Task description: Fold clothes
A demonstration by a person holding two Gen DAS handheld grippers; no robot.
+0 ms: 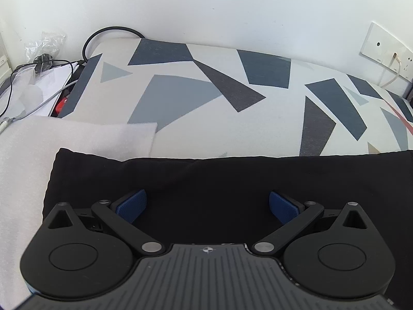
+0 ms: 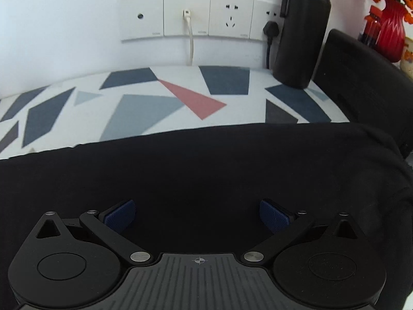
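**Colours and patterns on record**

Black garment [image 1: 232,180], plain, unpatterned. Tablecloth [image 1: 180,90] off-white with angular patches in navy, grey-blue and charcoal, one salmon-red wedge. White foam sheet [image 1: 64,139] at left edge. Black bottle [image 2: 302,33] and red zigzag vase [image 2: 391,36] at far right corner. Blue gripper pads [image 1: 131,204].

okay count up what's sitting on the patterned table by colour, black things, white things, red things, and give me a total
Black: 2, the black cloth garment and the tall black metal bottle.
White: 1, the white foam sheet.
Red: 1, the red ribbed vase.
Total: 4
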